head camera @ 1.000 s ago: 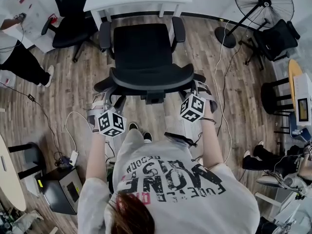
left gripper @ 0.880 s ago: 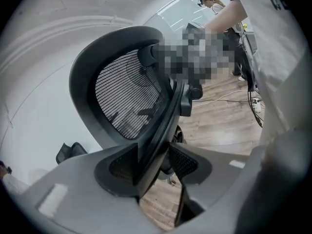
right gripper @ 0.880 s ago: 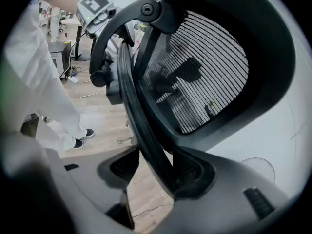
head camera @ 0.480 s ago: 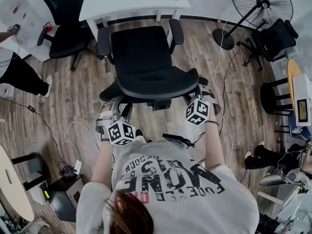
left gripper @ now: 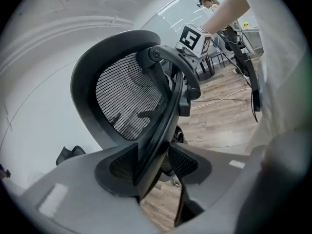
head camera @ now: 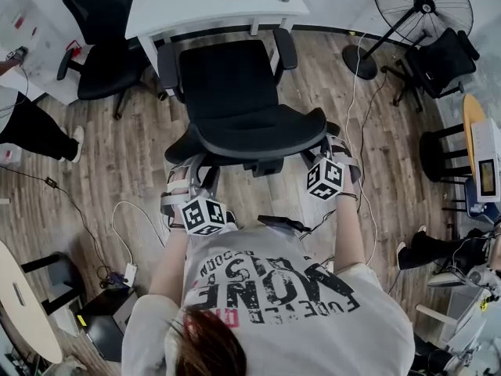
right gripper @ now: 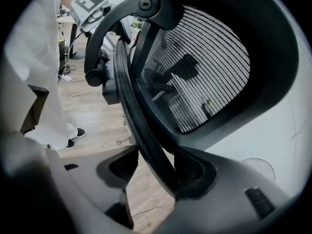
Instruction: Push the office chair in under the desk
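Note:
The black office chair (head camera: 235, 92) stands in front of the white desk (head camera: 211, 2), its seat facing the desk. Its mesh backrest (head camera: 246, 135) is nearest to me. My left gripper (head camera: 190, 185) straddles the backrest's left frame edge (left gripper: 163, 126). The bar lies against one pad, with a slit of floor beside the other, so the jaws are open. My right gripper (head camera: 335, 153) straddles the right frame edge (right gripper: 141, 121). Its jaws are opening, and the bar rests on the outer pad with a gap on the inner side.
A second black chair (head camera: 102, 49) stands left of the desk. A pedestal fan (head camera: 423, 6) and another chair (head camera: 446, 61) are at the right. Cables (head camera: 356, 131) trail over the wooden floor. A person's leg (head camera: 39, 124) shows at the left edge.
I have stepped forward, and both grippers and the chair sit slightly closer to the desk. The left gripper has moved to the right along the backrest.

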`<state>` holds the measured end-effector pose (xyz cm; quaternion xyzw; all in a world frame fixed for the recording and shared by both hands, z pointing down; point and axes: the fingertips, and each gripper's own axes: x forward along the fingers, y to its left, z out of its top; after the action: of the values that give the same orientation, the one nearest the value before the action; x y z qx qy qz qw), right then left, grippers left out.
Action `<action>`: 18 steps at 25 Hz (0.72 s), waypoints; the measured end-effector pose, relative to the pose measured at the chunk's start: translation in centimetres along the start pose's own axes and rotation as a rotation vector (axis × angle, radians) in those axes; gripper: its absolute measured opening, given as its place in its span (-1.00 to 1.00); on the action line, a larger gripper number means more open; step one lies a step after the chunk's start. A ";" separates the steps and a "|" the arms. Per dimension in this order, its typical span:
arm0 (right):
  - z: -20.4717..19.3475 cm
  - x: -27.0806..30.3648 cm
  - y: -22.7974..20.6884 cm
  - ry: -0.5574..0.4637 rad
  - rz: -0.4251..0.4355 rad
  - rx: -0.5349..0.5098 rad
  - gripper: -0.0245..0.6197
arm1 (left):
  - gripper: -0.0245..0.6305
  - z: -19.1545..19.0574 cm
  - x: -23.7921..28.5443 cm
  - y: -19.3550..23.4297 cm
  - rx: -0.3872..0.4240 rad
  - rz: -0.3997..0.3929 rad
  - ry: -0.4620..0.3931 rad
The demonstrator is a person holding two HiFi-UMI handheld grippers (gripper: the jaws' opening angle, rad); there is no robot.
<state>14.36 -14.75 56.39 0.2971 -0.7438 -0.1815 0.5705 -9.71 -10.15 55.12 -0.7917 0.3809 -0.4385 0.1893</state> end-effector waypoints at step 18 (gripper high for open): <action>-0.4 3.7 -4.2 0.014 0.017 -0.011 -0.26 | -0.30 0.7 4.1 2.7 -0.007 0.023 0.035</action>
<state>15.11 -20.37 56.69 0.2890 -0.7413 -0.1788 0.5787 -9.00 -15.08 55.30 -0.7801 0.3949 -0.4487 0.1850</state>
